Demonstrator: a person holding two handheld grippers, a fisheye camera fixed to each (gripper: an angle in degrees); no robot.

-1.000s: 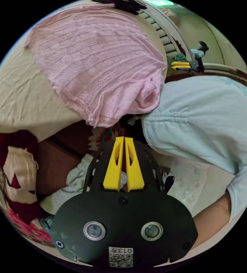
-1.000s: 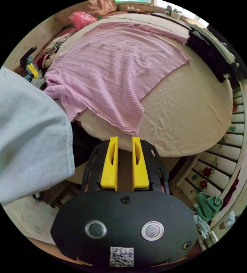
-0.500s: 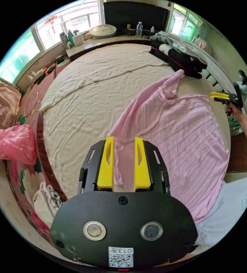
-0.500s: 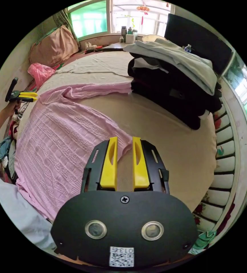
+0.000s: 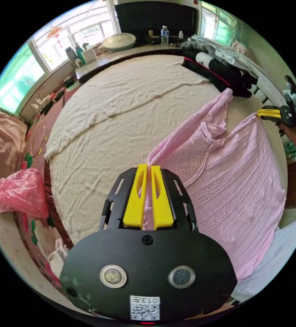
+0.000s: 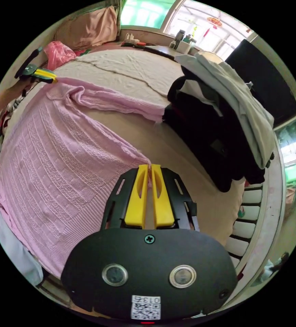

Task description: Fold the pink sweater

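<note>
Nearest, left gripper [image 5: 147, 167] and right gripper [image 6: 149, 167], each with jaws pinched closed on a shoulder corner of the pink sweater [image 5: 229, 190], which is spread on the cream bedsheet [image 5: 120, 112]; farther off, a dark clothes stack [image 6: 219, 136].

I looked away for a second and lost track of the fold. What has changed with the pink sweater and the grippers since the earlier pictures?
Both hand-held grippers went from open beside the pink sweater to shut on it: the left hand-held gripper and the right hand-held gripper each pinch an upper corner, drawing the cloth taut between them. The dark folded clothes pile and the pink plastic bag stayed put.
</note>
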